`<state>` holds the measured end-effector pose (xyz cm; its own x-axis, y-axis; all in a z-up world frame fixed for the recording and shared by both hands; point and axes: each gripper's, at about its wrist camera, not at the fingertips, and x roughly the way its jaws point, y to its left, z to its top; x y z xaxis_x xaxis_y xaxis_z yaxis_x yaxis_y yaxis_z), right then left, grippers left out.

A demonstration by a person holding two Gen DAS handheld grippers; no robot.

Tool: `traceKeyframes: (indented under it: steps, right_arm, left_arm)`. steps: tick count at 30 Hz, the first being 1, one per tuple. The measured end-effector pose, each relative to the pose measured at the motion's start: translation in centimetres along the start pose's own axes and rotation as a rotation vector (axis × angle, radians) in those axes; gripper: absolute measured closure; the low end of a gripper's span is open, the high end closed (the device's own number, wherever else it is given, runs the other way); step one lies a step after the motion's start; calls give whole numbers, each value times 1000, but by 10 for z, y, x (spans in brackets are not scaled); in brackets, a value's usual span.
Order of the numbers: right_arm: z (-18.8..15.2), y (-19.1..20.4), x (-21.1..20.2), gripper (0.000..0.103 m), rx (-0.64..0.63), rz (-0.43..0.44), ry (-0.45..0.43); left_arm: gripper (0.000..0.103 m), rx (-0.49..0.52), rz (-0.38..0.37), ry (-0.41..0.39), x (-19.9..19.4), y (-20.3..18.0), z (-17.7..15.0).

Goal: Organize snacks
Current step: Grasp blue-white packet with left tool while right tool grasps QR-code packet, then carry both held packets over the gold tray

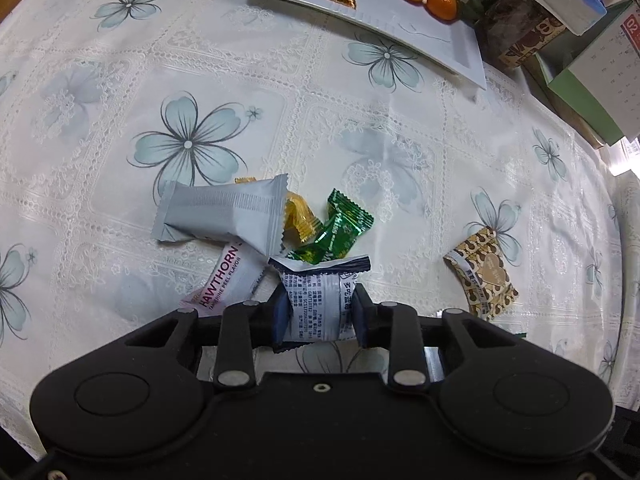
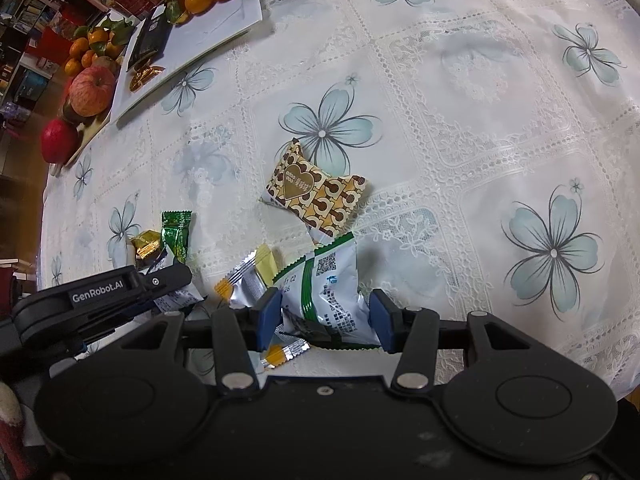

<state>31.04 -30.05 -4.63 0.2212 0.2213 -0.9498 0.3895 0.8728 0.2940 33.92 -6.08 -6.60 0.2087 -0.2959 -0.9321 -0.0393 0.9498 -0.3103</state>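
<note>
My left gripper point(image 1: 319, 312) is shut on a small white packet with a dark edge point(image 1: 316, 300), just above the tablecloth. Beyond it lie a grey packet point(image 1: 224, 216), a Hawthorn packet point(image 1: 224, 280), green candies point(image 1: 340, 228), a gold candy point(image 1: 298, 216) and a brown patterned packet point(image 1: 484, 276). My right gripper point(image 2: 324, 320) is shut on a white-and-green packet point(image 2: 328, 288). The brown patterned packet point(image 2: 316, 192) lies beyond it. A silver-and-yellow packet point(image 2: 252, 280) lies to its left. The left gripper body point(image 2: 104, 300) shows at the left.
A white tray point(image 1: 400, 28) at the back holds gold coins, dark packets and mandarins point(image 1: 440, 2). Boxes point(image 1: 560, 12) stand at the back right. In the right wrist view the tray point(image 2: 208, 28) sits at the far left beside apples point(image 2: 90, 90) on a board.
</note>
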Motion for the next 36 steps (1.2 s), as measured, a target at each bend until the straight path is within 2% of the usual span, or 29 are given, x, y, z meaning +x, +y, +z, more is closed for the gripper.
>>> traceKeyframes:
  steps: [6,13,21,25,28,32,36]
  right_arm:
    - [0,-1,-7,52,3,1,-25]
    - [-5,-9,-14,52,24,14,-48]
    - [-38,-18,-37,52,5,51,-146]
    - [-68,-21,-61,52,-19,60,-276]
    - [-97,-28,-77,52,-15,93,-344]
    - [-139,-38,-94,52,-12,134,-416]
    - [-184,-40,-103,52,-46,151,-456]
  left_arm:
    - [64,27,-29,-20,-30,3,-6]
    - [64,92,-70,-21,-69,21,-35]
    - [64,104,-90,-127,-113,50,-92]
    - [64,80,-120,-128,-118,70,-126]
    - [64,71,-84,-143,-120,81,-149]
    - [64,108,-47,-185,-128,84,-175]
    - [64,117,-75,-179,-134,91,-198]
